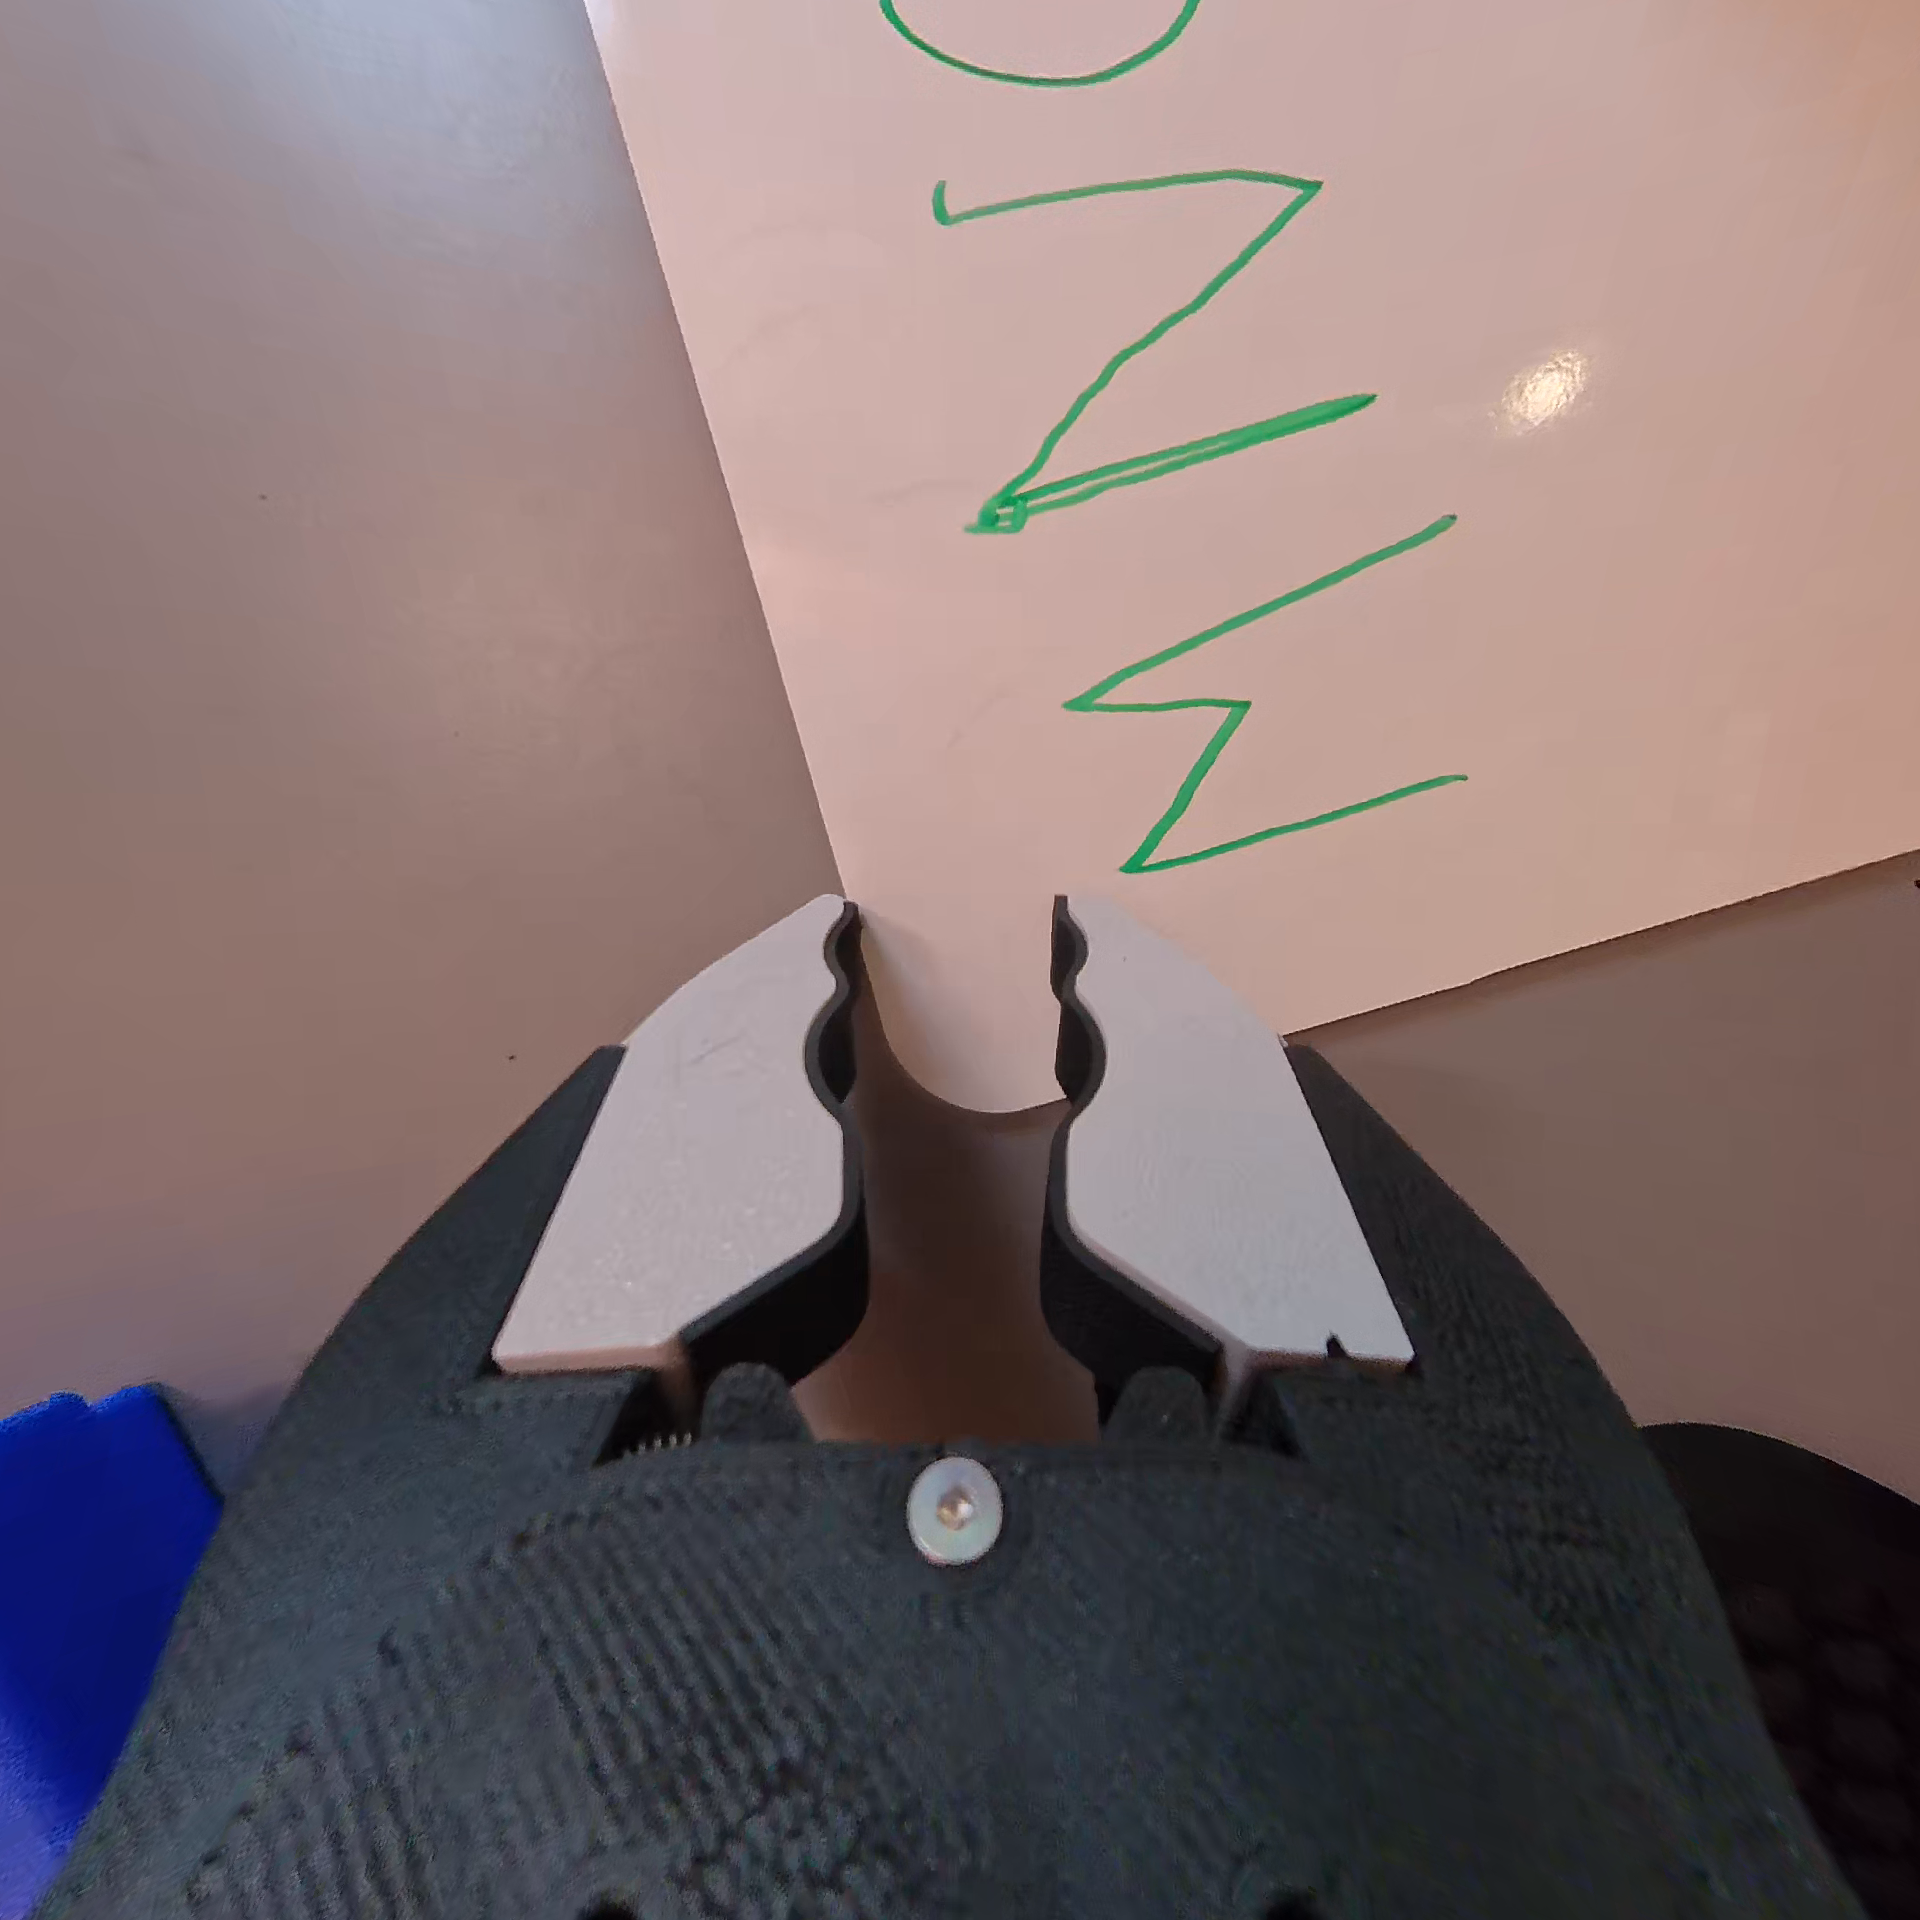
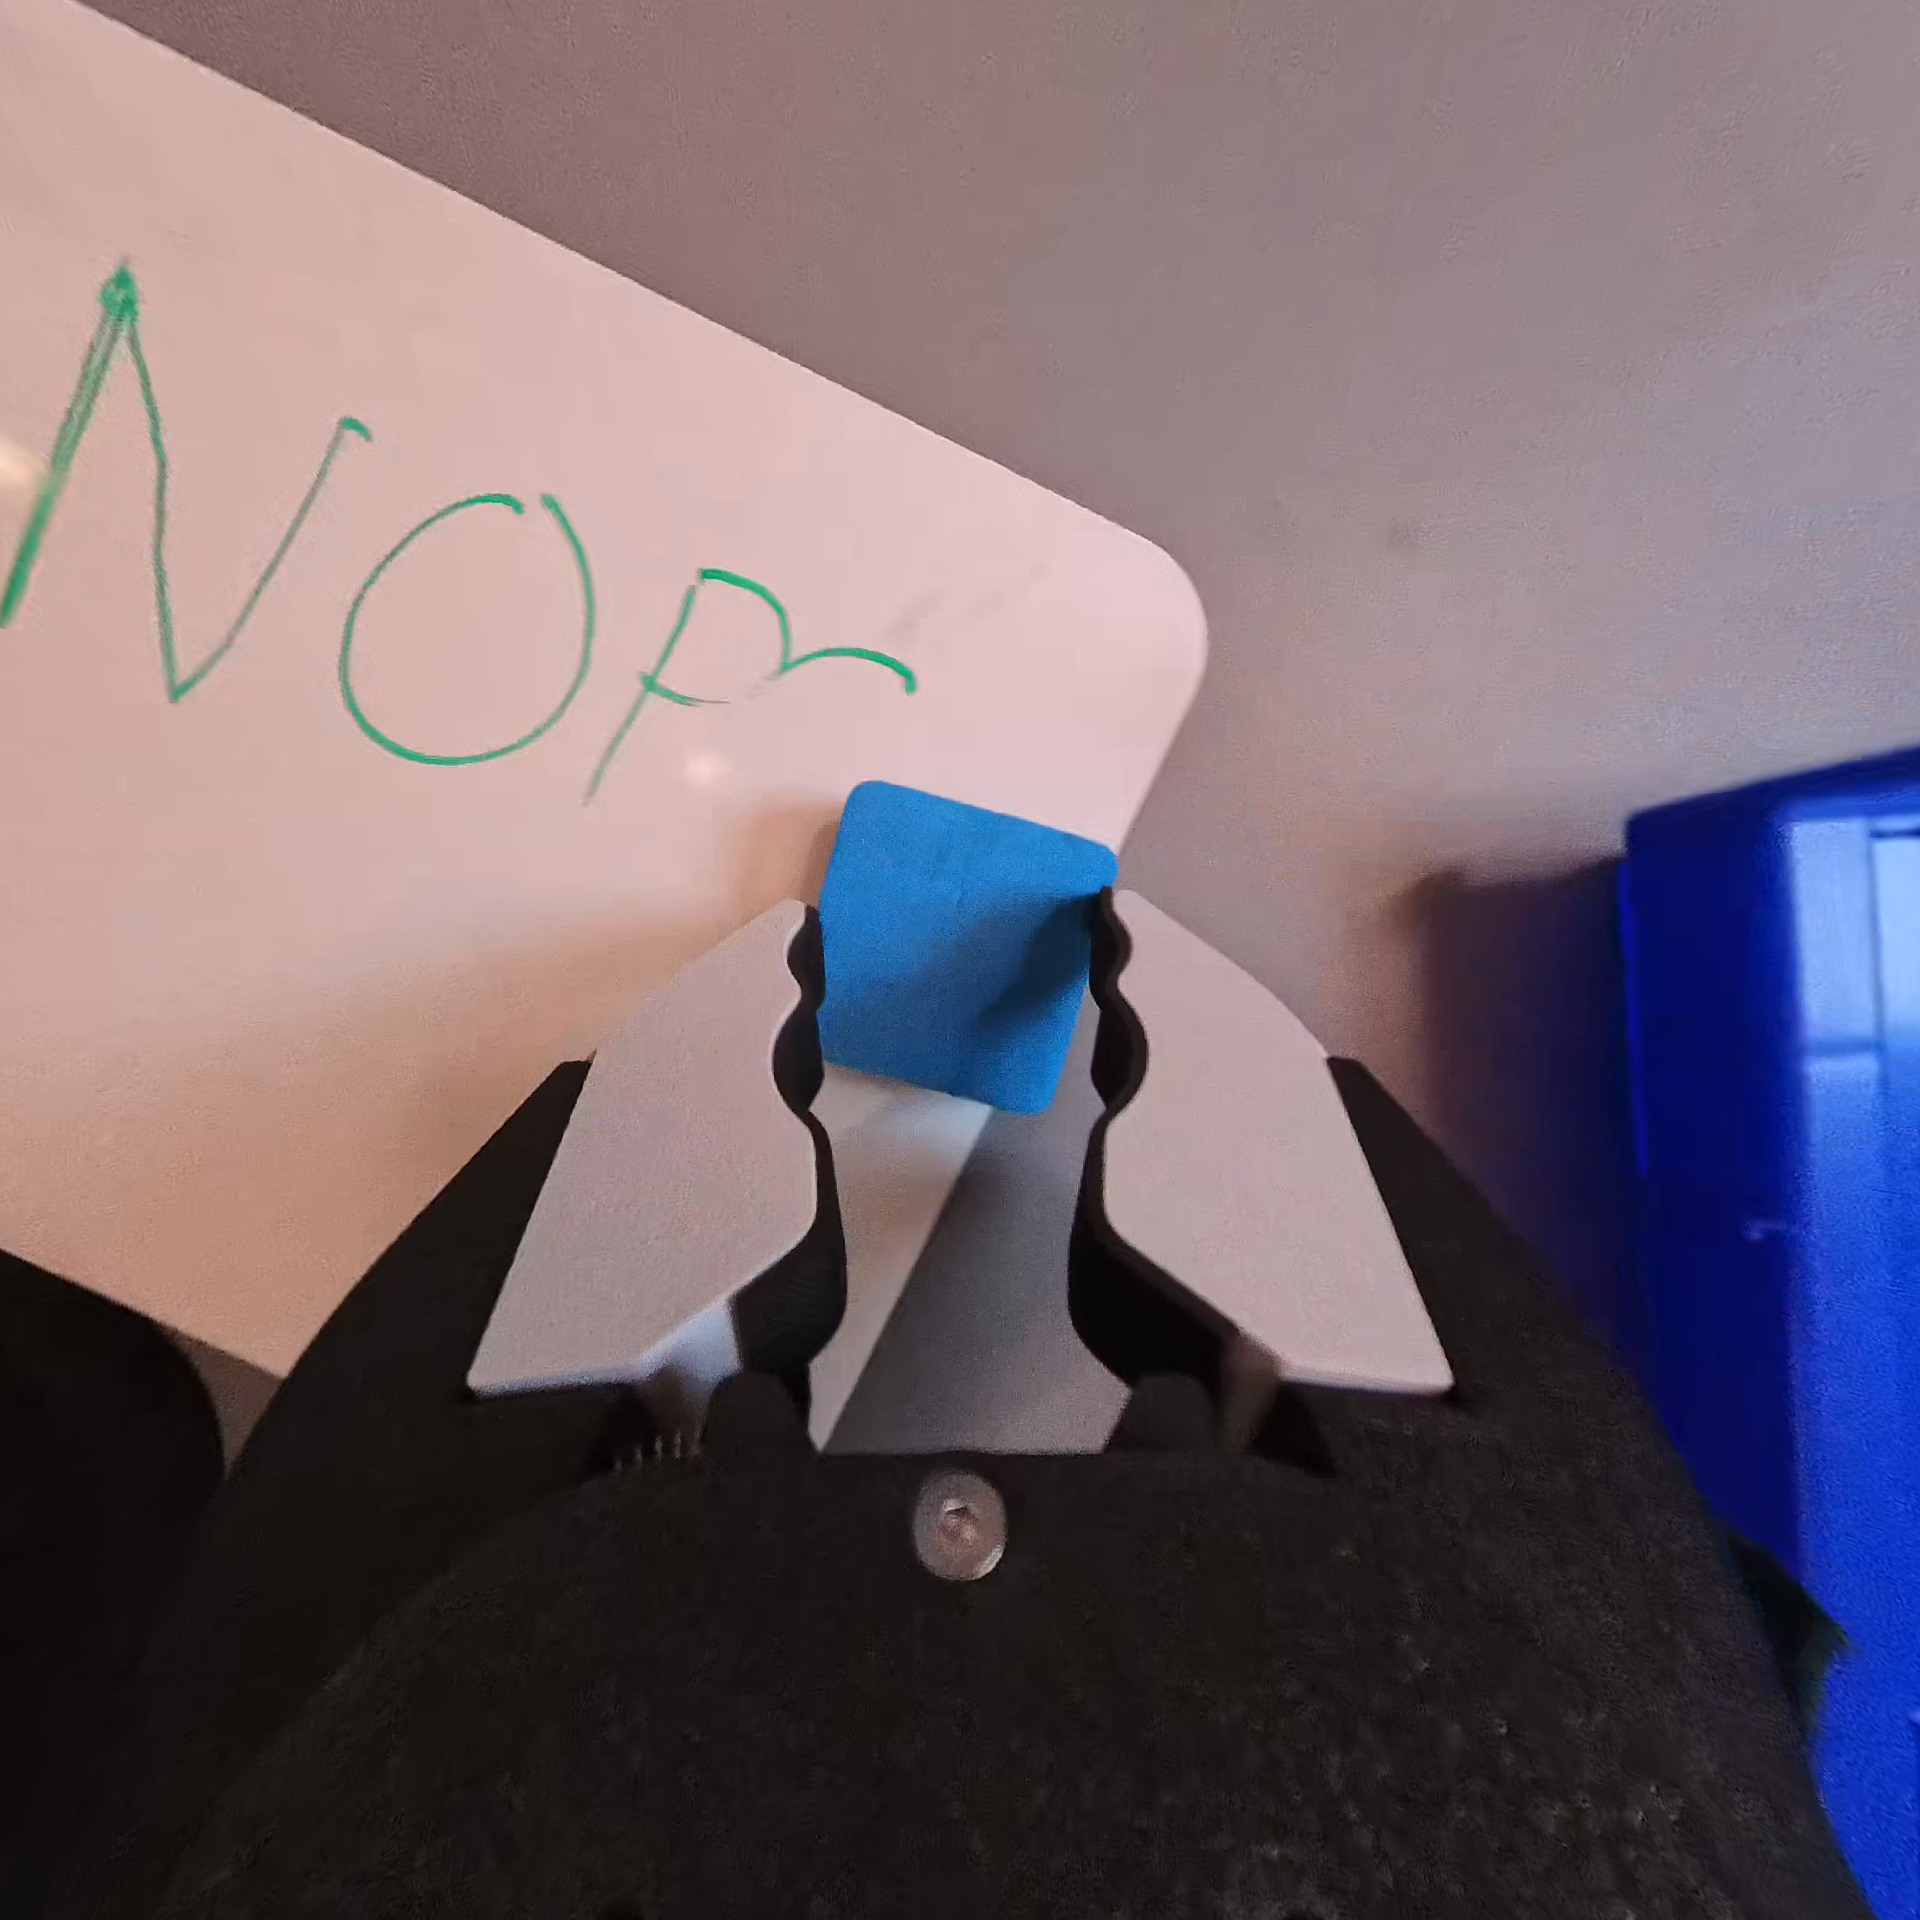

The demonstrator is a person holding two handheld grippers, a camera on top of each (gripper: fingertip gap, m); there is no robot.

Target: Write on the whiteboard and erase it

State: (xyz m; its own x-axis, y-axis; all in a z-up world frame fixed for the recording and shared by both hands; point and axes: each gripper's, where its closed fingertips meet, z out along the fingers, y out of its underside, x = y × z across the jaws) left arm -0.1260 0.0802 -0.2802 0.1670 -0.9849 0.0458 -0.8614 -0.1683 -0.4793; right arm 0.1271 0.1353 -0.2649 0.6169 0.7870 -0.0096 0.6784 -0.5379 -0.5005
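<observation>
Whiteboard (image 1: 1351,623) lies flat on the grey table (image 1: 312,623), bearing green marker writing (image 1: 1174,343). Left gripper (image 1: 956,914) sits at the board's rounded corner, jaws parted, nothing between them. Right gripper (image 2: 956,904) clamps a blue foam eraser (image 2: 951,935) near the board's (image 2: 520,312) other corner, below the partly smudged last character. Blue bin (image 2: 1787,1143) stands at right.

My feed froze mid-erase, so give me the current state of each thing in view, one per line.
whiteboard: flat on the table, green marker writing mostly intact, last stroke partly smudged.
blue eraser: gripped, at the board's corner.
right hand-held gripper: shut on the eraser.
left hand-held gripper: open, empty, over the board's rounded corner.
blue bin: beside the board.
</observation>
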